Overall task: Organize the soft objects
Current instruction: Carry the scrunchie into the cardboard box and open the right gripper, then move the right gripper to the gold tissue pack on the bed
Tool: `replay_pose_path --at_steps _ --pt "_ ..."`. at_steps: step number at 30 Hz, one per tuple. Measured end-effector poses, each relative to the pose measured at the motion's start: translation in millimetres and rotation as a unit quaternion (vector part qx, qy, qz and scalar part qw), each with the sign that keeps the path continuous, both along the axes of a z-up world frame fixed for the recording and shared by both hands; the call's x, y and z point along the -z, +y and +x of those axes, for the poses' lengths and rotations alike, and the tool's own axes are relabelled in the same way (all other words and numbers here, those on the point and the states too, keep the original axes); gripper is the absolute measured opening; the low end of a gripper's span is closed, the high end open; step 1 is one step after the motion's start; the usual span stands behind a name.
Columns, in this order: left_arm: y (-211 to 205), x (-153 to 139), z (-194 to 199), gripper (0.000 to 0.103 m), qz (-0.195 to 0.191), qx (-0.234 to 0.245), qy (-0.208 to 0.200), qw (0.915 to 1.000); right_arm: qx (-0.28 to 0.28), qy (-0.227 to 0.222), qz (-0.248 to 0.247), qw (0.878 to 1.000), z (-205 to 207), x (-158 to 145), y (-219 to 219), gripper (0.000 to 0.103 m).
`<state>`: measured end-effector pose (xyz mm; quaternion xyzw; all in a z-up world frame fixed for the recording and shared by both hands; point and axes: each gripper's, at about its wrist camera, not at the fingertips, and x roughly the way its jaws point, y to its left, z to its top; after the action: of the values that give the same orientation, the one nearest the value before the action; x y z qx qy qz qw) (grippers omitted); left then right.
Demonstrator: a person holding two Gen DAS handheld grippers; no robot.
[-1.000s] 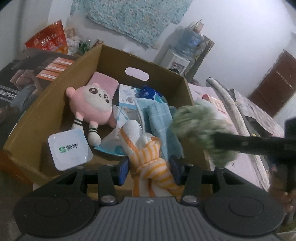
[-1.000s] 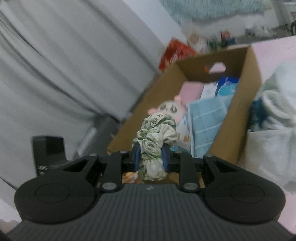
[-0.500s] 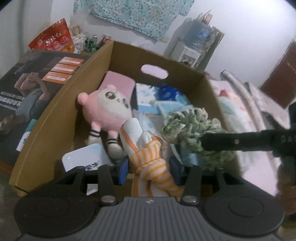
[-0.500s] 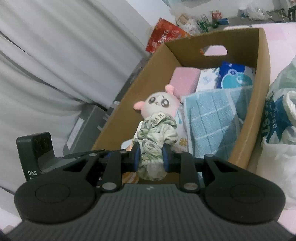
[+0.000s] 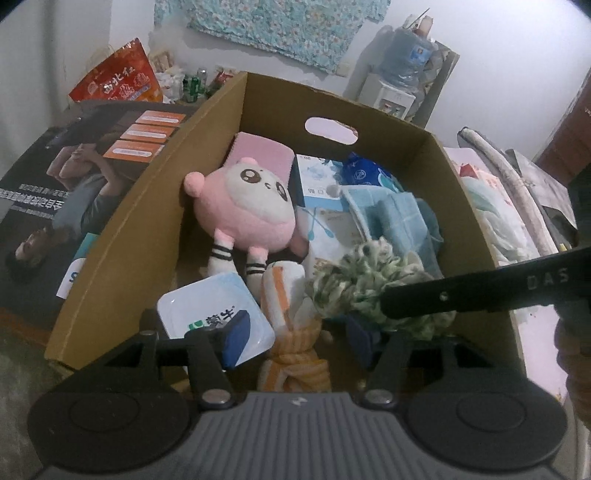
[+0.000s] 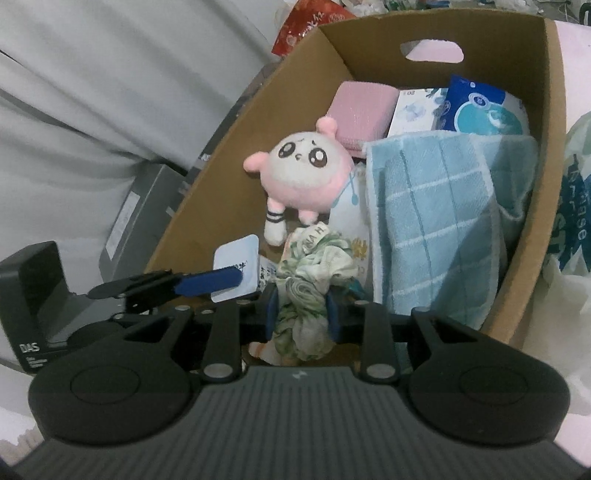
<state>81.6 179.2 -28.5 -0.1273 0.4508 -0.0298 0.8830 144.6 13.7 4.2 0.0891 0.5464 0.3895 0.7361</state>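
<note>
White wall and a hanging floral cloth (image 5: 273, 33) fill the top of my left wrist view, with a water dispenser (image 5: 399, 74) at the upper right. Below them sits the open cardboard box (image 5: 147, 229), holding a pink plush toy (image 5: 247, 210), a blue checked towel (image 6: 432, 221) and a white lidded cup (image 5: 207, 310). My left hand-held gripper (image 5: 295, 339) has just been opening; its jaws stand wide, and the orange-striped cloth (image 5: 291, 332) lies loose between them at lower centre, low in the box. My right hand-held gripper (image 6: 301, 314) has its pads pressed on the green floral scrunchie (image 6: 314, 266), at the box's near end.
</note>
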Motion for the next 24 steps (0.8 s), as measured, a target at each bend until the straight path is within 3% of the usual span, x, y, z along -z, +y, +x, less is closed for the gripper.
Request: replay_pose_path --at_steps 6,9,11,13,24 --pt "5.7 -9.4 -9.9 0.059 0.0 -0.009 -0.016 0.9998 -0.013 0.009 -0.026 1.0 -1.9 6.8 8.6 0.029" --pt "8.5 -15.1 -14.5 0.06 0.004 -0.016 -0.025 0.9996 -0.028 0.014 -0.032 0.999 -5.0 8.6 13.2 0.036" --pt "10.2 -17.2 -16.2 0.06 0.004 -0.02 -0.027 0.9994 -0.036 0.013 -0.032 0.999 -7.4 8.6 16.3 0.049" --pt "10.9 -18.1 -17.5 0.061 0.004 -0.023 -0.028 0.9993 -0.041 0.008 -0.032 0.999 -10.1 7.3 18.3 0.053" --pt "2.2 -23.8 -24.1 0.064 0.006 -0.024 -0.031 0.9992 -0.046 0.007 -0.002 0.999 -19.2 -3.4 3.8 0.055"
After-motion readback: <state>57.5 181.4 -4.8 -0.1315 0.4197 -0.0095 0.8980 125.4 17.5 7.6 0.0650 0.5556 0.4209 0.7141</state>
